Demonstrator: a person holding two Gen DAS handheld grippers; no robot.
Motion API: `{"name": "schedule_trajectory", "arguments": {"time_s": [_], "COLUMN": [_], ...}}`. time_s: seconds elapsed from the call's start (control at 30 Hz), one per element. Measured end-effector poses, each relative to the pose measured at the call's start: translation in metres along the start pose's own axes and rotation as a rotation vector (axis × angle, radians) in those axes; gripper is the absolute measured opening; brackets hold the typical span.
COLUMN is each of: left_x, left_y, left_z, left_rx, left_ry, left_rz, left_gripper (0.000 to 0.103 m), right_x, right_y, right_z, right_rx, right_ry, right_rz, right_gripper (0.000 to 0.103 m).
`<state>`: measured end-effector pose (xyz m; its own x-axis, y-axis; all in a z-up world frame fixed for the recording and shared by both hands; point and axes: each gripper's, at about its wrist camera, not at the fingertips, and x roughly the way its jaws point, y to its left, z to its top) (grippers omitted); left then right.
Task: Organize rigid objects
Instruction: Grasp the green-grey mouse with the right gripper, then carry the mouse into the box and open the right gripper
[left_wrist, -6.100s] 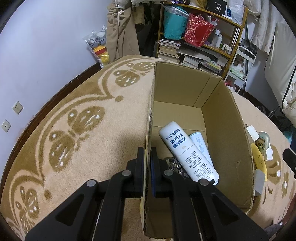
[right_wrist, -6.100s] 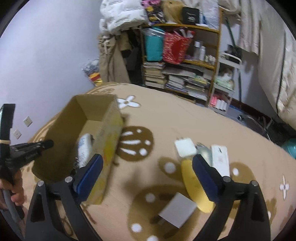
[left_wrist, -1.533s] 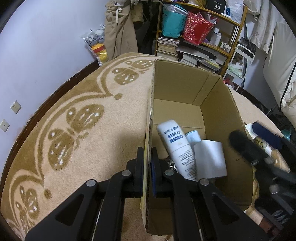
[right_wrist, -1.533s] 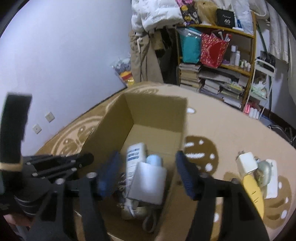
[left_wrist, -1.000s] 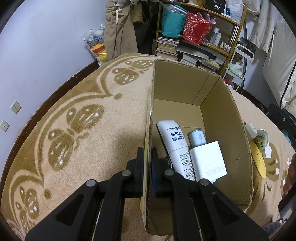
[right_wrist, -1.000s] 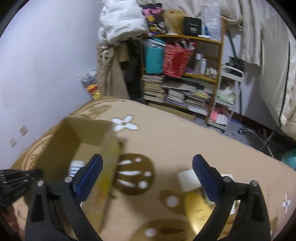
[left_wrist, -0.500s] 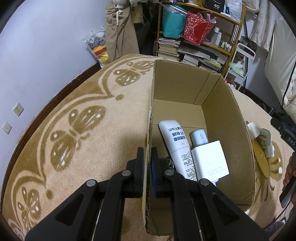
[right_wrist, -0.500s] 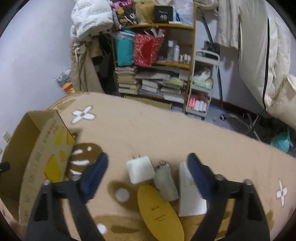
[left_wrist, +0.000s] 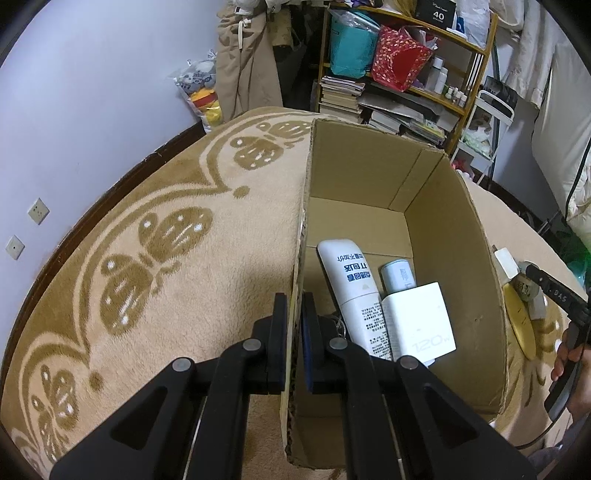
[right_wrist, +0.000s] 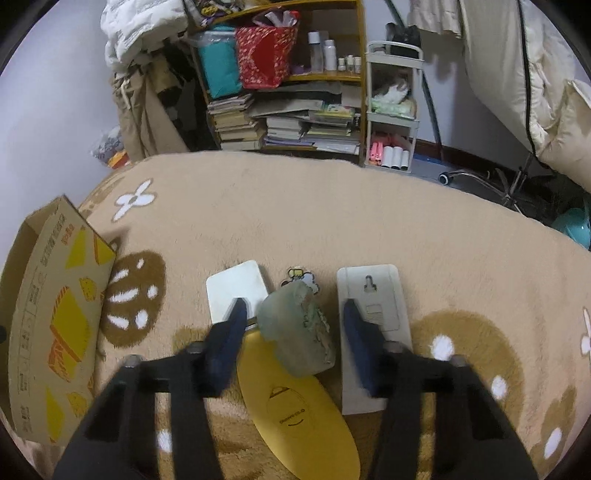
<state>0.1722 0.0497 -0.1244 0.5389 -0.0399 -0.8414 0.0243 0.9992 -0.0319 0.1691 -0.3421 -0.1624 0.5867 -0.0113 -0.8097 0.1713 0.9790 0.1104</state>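
Left wrist view: the near wall of the cardboard box (left_wrist: 458, 206) is pinched between the closed jaws of the left gripper (left_wrist: 294, 314). Inside the box, a white tube (left_wrist: 351, 288), a pale blue can (left_wrist: 398, 274) and a white charger block (left_wrist: 419, 322) are seen lying side by side. Right wrist view: the right gripper (right_wrist: 293, 314) is held spread wide over the carpet (right_wrist: 332, 206), with a greenish translucent case (right_wrist: 295, 332) between its fingers, resting on a yellow oval object (right_wrist: 295, 410). A white square adapter (right_wrist: 236, 291) and a white remote-like panel (right_wrist: 373, 332) are found on either side.
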Motion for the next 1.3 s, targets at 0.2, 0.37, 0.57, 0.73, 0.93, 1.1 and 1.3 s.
{"name": "schedule_trajectory", "arguments": {"time_s": [0.2,0.37,0.57,0.73,0.93,1.1,1.3], "left_x": [0.001,0.002,0.002,0.001,0.001,0.001,0.0], "left_y": [0.0,0.0,-0.001,-0.001,-0.002,-0.002,-0.004], "left_z": [0.0,-0.001,-0.001,-0.001,-0.002,-0.002,-0.003], "left_rx": [0.015,0.016,0.027,0.027,0.026,0.025,0.021], "left_ry": [0.003,0.004,-0.001,0.0,0.0,0.0,0.0], "left_rz": [0.003,0.003,0.012,0.011,0.01,0.01,0.012], "left_gripper": [0.006,0.006,0.007,0.007,0.007,0.007,0.007], "right_x": [0.008,0.011,0.0,-0.018,-0.051,-0.081,-0.111], "right_y": [0.009,0.013,0.014,0.01,0.018,0.042,0.084], "right_z": [0.003,0.003,0.005,0.012,0.024,0.032,0.037], "right_rx": [-0.054,-0.081,-0.079,-0.046,-0.015,-0.026,-0.055], "right_ry": [-0.014,-0.024,-0.061,-0.102,-0.2,-0.28,-0.356], "right_rz": [-0.029,-0.061,-0.094,-0.066,-0.007,0.093,0.239], "right_gripper": [0.037,0.036,0.03,0.029,0.029,0.029,0.03]}}
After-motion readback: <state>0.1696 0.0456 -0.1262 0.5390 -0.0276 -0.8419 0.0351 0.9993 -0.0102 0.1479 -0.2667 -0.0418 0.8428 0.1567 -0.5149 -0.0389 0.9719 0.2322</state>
